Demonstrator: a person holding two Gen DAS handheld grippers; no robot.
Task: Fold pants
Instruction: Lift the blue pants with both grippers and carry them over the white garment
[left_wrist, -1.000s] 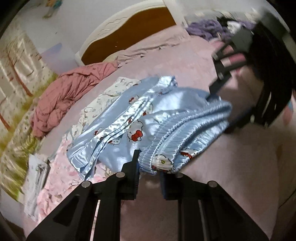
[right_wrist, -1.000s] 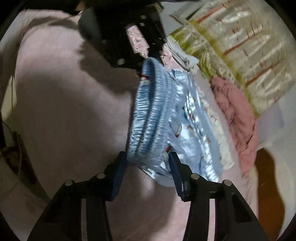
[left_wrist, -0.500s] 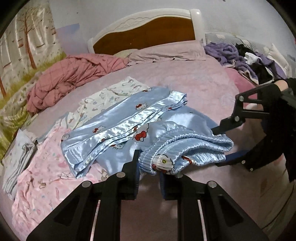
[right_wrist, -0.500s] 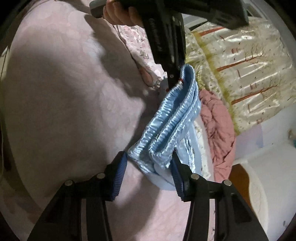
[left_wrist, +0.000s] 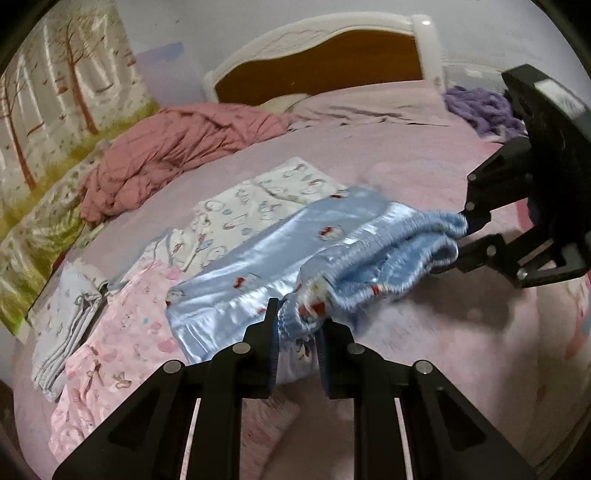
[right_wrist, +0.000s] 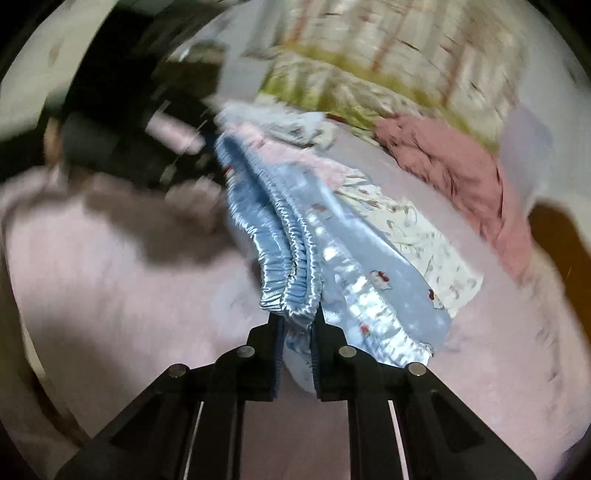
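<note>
Light blue satin pants (left_wrist: 266, 266) with a small red-and-white print lie partly on the pink bed sheet (left_wrist: 369, 147). Their gathered elastic waistband (left_wrist: 388, 266) is lifted and stretched between both grippers. My left gripper (left_wrist: 297, 332) is shut on one end of the waistband. My right gripper (right_wrist: 299, 325) has its jaws closing, with the other end of the waistband (right_wrist: 291, 266) pinched between its pads. The left wrist view also shows the right gripper (left_wrist: 463, 236) at the right. In the blurred right wrist view the left gripper (right_wrist: 207, 147) is at the upper left.
Under and beside the pants lie a white printed garment (left_wrist: 258, 199), a pink printed one (left_wrist: 122, 343) and a folded grey-white stack (left_wrist: 70, 332). A rumpled pink quilt (left_wrist: 166, 155) lies by the wall, purple clothes (left_wrist: 476, 107) at the far right, and the headboard (left_wrist: 317, 70) behind.
The right gripper's jaws have come together on the waistband end that lay loosely between them. Both grippers have risen, lifting and stretching the waistband, and the views have rolled.
</note>
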